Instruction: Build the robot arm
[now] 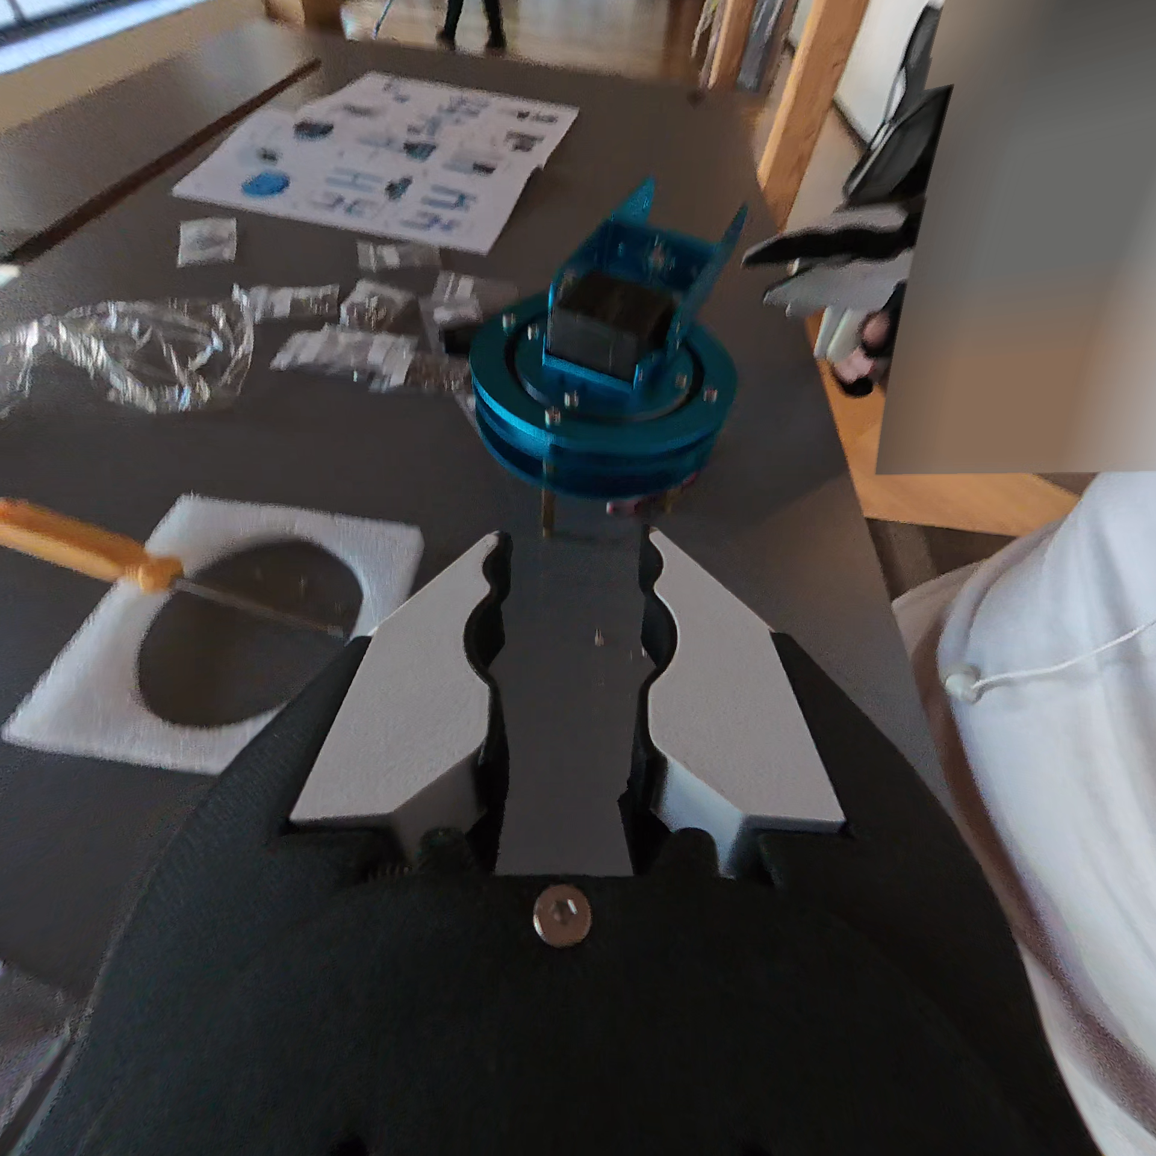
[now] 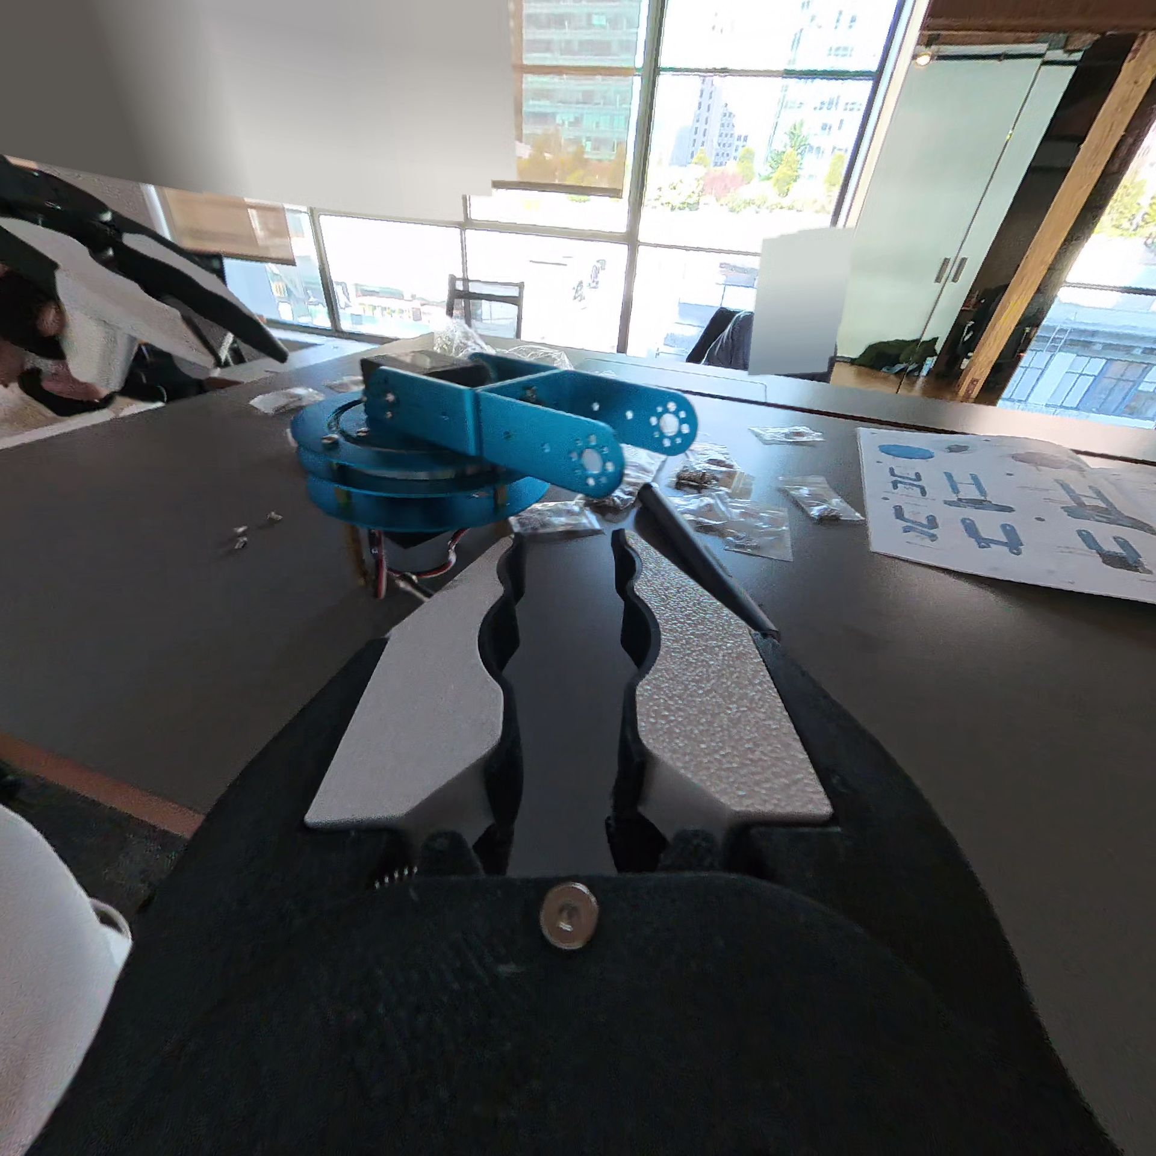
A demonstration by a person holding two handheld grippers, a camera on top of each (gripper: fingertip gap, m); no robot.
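As I look along my left gripper (image 1: 574, 538), its jaws are released with a clear gap and nothing between them, hanging above the dark matte table (image 1: 388, 450). At the far left of this view lies a crumpled clear plastic wrap (image 1: 125, 356), and nearer, a screwdriver with an orange handle (image 1: 81, 550) rests with its thin shaft over a white foam square with a round hole (image 1: 206, 625). Farther away, a white printed instruction sheet (image 1: 381, 156) lies flat, with several small clear bags of parts (image 1: 350, 313) between it and the foam. Just beyond my left fingertips stands the blue metal round base with a black servo block and a U-shaped bracket (image 1: 600, 369), close but apart from them. To its right, off the table edge, the other gripper shows.

In the right wrist view, my right gripper (image 2: 563, 538) is also released and empty. The same blue assembly (image 2: 438, 450) stands a little left of its fingertips, tilted, with its bracket arms reaching toward the right. A few loose small screws (image 2: 250, 532) lie left of it. A thin black rod-like tool (image 2: 700, 563) lies just beside the right finger.
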